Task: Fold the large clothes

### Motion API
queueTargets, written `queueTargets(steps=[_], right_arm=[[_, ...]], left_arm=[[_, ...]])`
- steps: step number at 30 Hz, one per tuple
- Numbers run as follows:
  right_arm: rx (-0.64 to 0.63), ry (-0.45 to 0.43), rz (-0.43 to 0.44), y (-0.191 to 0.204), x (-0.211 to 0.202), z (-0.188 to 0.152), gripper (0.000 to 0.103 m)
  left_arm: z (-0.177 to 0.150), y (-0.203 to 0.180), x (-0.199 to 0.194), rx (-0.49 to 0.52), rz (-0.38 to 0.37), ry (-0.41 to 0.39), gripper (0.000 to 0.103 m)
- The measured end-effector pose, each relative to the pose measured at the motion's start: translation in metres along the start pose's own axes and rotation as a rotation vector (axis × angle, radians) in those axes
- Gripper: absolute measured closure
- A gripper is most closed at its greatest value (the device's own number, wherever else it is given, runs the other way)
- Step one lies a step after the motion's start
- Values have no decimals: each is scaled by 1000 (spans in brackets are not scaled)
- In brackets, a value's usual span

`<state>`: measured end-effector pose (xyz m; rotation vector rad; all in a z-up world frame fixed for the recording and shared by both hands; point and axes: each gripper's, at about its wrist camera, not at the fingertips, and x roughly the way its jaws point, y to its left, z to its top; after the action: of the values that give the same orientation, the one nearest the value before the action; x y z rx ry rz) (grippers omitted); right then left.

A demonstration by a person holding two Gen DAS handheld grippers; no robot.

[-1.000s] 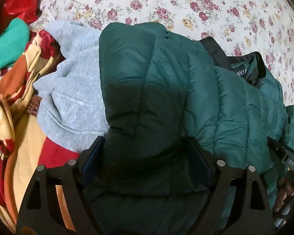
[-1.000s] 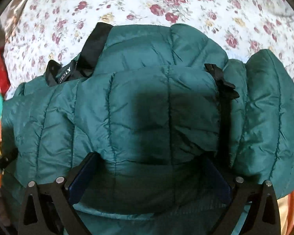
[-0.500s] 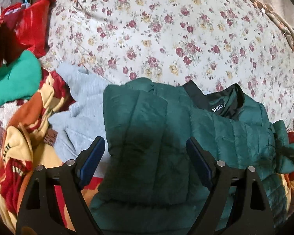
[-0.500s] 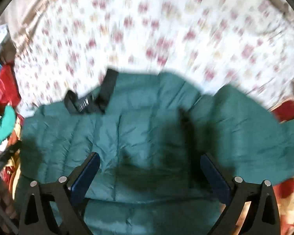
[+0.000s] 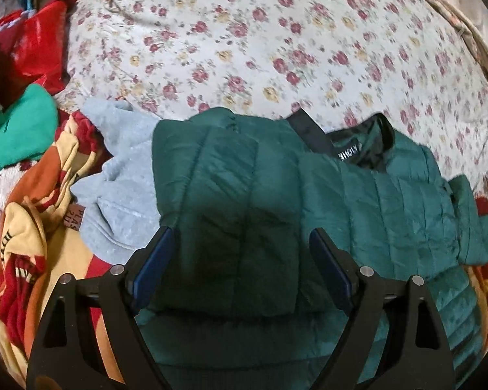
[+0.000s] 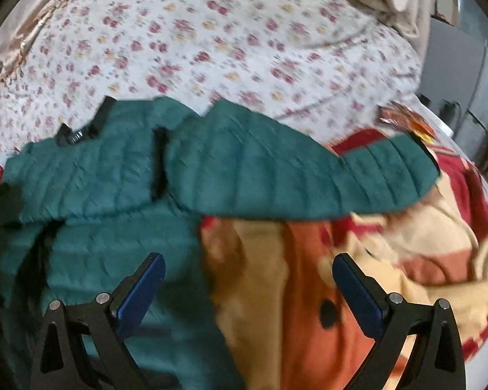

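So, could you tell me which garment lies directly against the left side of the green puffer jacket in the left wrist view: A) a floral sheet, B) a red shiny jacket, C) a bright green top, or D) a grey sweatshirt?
D: the grey sweatshirt lies right against the left edge of the green puffer jacket, partly tucked under it, while the other clothes sit farther left.

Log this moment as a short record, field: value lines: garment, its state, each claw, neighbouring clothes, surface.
garment: green puffer jacket
state: left side folded over the body; right sleeve stretched out sideways
left claw: open, above the folded part, holding nothing
right claw: open, empty, over the jacket edge and the patterned blanket
neighbours: grey sweatshirt, bright green garment
surface: floral bedspread
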<state>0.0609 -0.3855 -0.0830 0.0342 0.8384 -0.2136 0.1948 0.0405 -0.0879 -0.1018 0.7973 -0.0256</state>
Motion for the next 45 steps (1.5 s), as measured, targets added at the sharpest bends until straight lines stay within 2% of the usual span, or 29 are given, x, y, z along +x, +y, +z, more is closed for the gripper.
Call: queueTargets(steps=[6,12,17,26,31,38,42,45], right_arm=[[11,1,-44,-30,-14,-20,1],[147,71,-109,-83,-11,-39,1],[276,61,-131,-125,-20,-50,1],[345,75,-133,-145,-24,-65,1],[394,57,-94,-156,-24,-69,1],[467,-29,-77,-195,-7,-56,1],[440,-113,-87,-219,12,-20,2],[354,-101,-97,-237,47,20,2]], left_arm=[[-3,-2,7,17,9,26,18],[-6,-3,8,29,28,35,18],[-8,-5,10,42,34,45,18],[-10,-6,12,53,39,55,18],[-14,-5,10,56,46,60,18],[-20,-13,10,81,66,55,18],[-22,-17,11,98,77,53,18],[-24,-20,12,111,83,53,18]])
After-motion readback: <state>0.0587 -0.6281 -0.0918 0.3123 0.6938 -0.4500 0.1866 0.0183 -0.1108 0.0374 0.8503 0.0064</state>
